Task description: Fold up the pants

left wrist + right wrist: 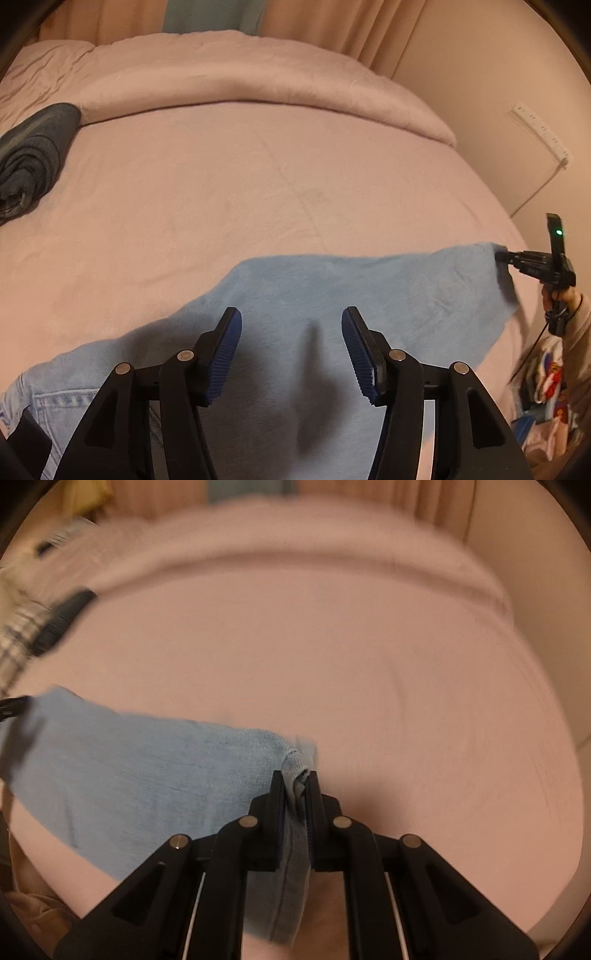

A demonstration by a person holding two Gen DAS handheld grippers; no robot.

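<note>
Denim pants (147, 768) blurred, hem pinched inside right hand-held gripper (295, 786).

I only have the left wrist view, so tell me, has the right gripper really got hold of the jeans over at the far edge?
Observer: Yes. In the right wrist view, the right gripper is shut on a bunched edge of the jeans, denim pinched between its pads.
Operator: Is that a hem or the waistband?
Observer: It shows a stitched seam running down between the fingers; which end of the jeans, I cannot tell.
Operator: Anything else on the bed I'm missing?
Observer: At the left edge of that view lies a plaid cloth, beyond your frame.
Operator: And my own gripper?
Observer: The left gripper stands open above the jeans, gripping nothing.
</note>
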